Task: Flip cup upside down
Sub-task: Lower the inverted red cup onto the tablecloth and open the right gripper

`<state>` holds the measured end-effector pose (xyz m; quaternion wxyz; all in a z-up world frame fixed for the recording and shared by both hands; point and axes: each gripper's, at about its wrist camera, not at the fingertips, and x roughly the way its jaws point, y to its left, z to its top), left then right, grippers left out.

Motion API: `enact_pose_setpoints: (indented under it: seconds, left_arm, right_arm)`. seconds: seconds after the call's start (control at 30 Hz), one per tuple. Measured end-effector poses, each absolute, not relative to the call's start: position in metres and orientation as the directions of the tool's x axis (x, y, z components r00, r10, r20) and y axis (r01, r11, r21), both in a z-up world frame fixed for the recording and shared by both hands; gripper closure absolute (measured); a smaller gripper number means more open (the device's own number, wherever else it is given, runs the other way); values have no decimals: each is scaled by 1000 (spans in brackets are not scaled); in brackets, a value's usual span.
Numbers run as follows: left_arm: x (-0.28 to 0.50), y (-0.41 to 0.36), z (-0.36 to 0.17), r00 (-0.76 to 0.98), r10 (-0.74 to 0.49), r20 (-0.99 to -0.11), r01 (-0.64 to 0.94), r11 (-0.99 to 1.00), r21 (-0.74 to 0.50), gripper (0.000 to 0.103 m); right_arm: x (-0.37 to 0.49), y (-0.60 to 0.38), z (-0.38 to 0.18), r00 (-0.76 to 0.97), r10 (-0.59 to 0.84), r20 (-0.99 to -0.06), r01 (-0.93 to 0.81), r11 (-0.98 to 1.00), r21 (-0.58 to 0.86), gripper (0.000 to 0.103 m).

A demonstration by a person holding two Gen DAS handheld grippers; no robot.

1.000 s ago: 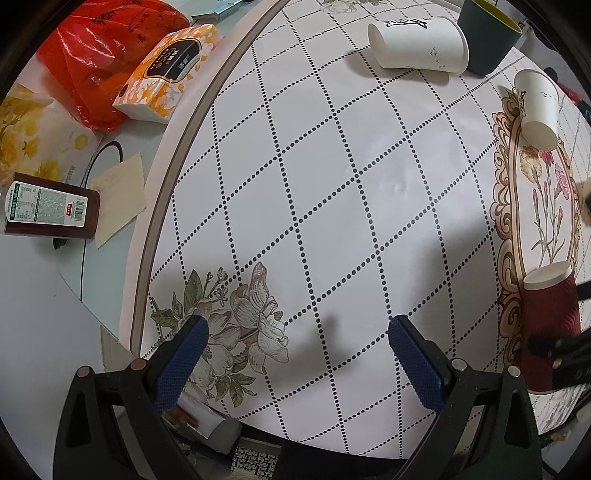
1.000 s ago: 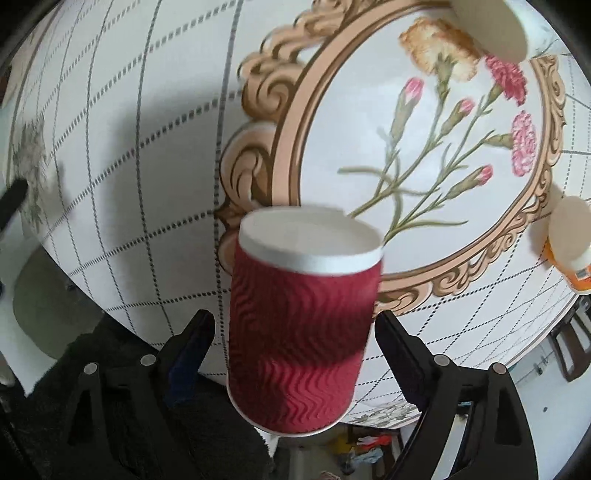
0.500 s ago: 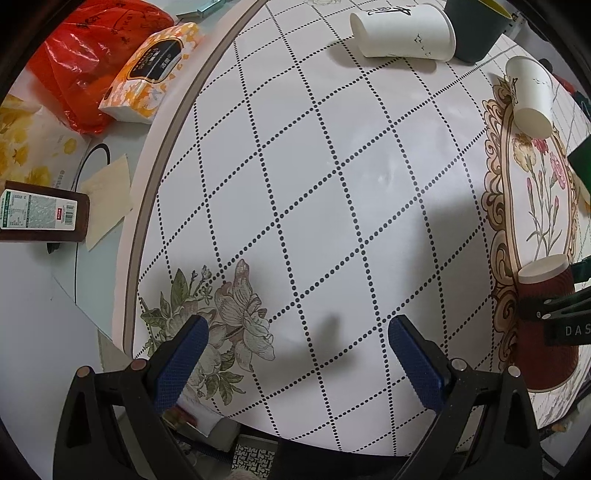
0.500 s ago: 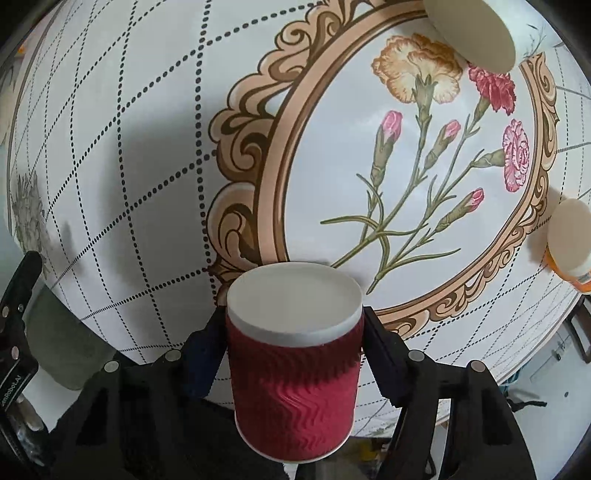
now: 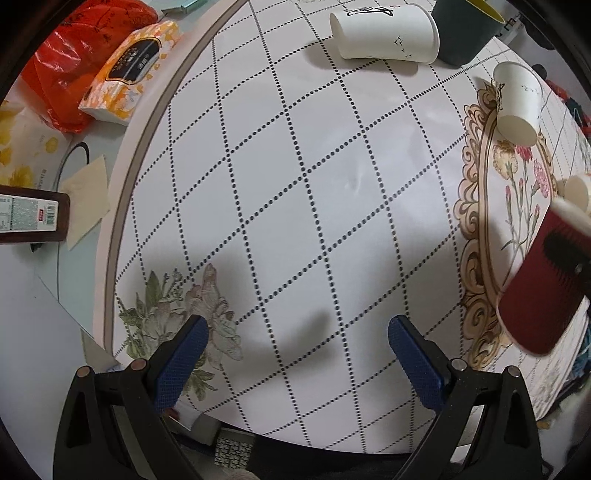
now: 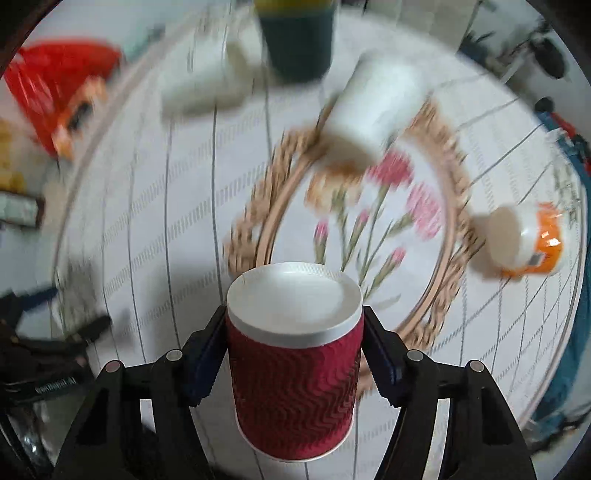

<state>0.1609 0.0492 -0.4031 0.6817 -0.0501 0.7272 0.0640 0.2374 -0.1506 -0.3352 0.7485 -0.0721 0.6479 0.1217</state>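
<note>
My right gripper is clamped on the red ripple-wall paper cup, one blue-padded finger pressed to each side of its wavy sleeve. The cup sits between the fingers with its white flat end pointing away from the camera and its wider rim toward me. From the left wrist view the same cup is at the far right, tilted, lifted clear of the tablecloth, with a dark finger across its side.

My left gripper hangs over the near edge of the table, fingers spread wide with nothing between them, above the dotted diamond pattern and beside the printed grey-green flower.

Beyond the red cup, the right view is blurred, but I can make out the ornate oval frame with pink carnations. A small white and orange container lies on its side at the frame's right edge. A white paper cup lies tipped over at the frame's far end.

Farther still, a larger white paper cup lies on its side, touching or just beside a dark green cup with a yellow inside. Off the cloth to the left I see a dark bottle with a label, a tissue pack and a red plastic bag.
</note>
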Motion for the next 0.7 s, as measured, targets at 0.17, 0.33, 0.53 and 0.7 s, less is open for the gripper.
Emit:
enact_pose_setpoints:
  seconds: [0.17, 0.33, 0.53, 0.7]
  left_arm:
    - [169, 48, -405, -79, 10, -997, -173, 985, 24, 3]
    - [171, 38, -402, -74, 32, -997, -149, 988, 42, 3]
    - [171, 31, -399, -63, 34, -997, -128, 991, 42, 3]
    - [167, 19, -396, -47, 34, -998, -120, 992, 40, 3]
  right_arm:
    - [234, -156, -320, 409, 210, -888, -210, 969, 132, 32]
    - [211, -142, -329, 530, 197, -825, -252, 965, 69, 32]
    - [191, -142, -329, 526, 196, -827, -295, 955, 39, 31]
    - [184, -144, -334, 482, 174, -859, -300, 954, 25, 31]
